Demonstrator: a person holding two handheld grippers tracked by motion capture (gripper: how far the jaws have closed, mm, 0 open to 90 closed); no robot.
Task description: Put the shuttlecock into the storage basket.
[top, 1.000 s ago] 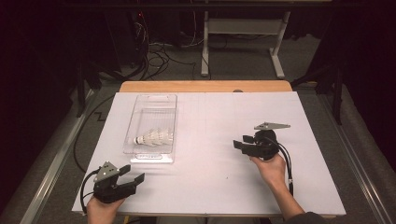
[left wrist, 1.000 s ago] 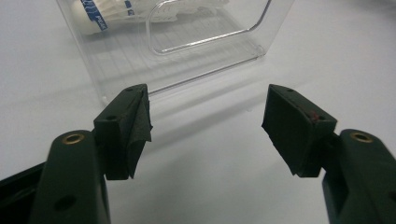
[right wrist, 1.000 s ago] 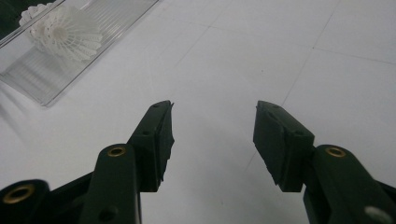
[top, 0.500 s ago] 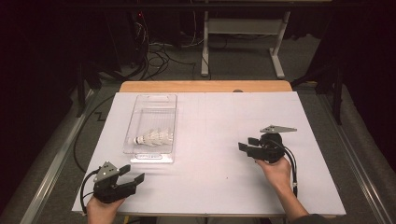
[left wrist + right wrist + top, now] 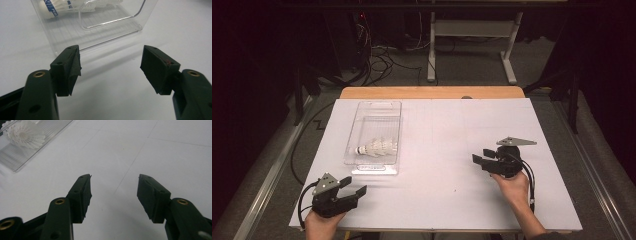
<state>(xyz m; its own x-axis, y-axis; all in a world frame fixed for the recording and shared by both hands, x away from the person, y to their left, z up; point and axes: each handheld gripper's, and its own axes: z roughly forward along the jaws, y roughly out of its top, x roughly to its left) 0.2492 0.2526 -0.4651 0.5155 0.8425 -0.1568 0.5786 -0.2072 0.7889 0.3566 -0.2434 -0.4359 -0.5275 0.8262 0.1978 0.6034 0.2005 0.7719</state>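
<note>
The left gripper (image 5: 354, 188) is resting at the near left corner of the white desk (image 5: 437, 130), held in the person's left hand (image 5: 319, 222). Its jaws are standing wide apart with nothing between them, and in the left gripper view (image 5: 111, 63) they are pointing at the near end of a clear plastic tray (image 5: 100, 27). That tray (image 5: 357, 150) is lying on the left half of the desk, just beyond the left gripper, its long side running away from the person. A white shuttlecock (image 5: 377, 148) is lying on its side inside the tray, toward the near end, its cork tip pointing left.

Well to the right, the right gripper (image 5: 478, 161) is sitting in the right hand (image 5: 512, 187), pointing left across the desk. Its jaws are also standing open and empty above bare desk; the right gripper view (image 5: 113, 186) is showing the shuttlecock (image 5: 25, 133) far off at the upper left.
</note>
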